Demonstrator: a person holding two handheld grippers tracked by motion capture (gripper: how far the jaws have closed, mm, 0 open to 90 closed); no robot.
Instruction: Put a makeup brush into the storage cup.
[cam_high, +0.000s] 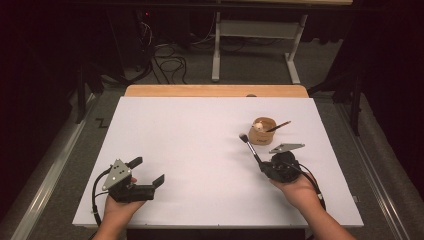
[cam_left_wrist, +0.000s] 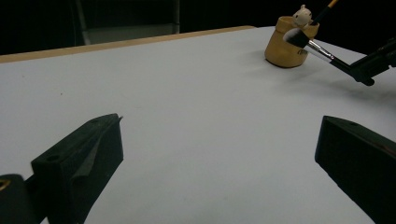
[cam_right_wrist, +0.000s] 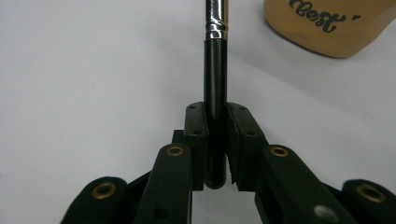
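Observation:
A makeup brush (cam_high: 249, 145) with a black handle (cam_right_wrist: 215, 84) and silver ferrule points up and left from my right gripper (cam_high: 263, 168), which is shut on the handle's lower end (cam_right_wrist: 215, 140). Its bristle tip hangs just left of a tan cup (cam_high: 262, 130) with a small white figure and another thin brush inside. In the left gripper view the cup (cam_left_wrist: 289, 42) stands at the far right with the brush (cam_left_wrist: 322, 51) crossing in front of it. My left gripper (cam_high: 150, 172) rests near the table's front left, open and holding nothing.
The white table top (cam_high: 200, 150) has a wooden strip (cam_high: 215, 90) along its far edge. Beyond it stand a table frame and cables on the floor (cam_high: 170, 60). The cup carries black lettering (cam_right_wrist: 322, 18).

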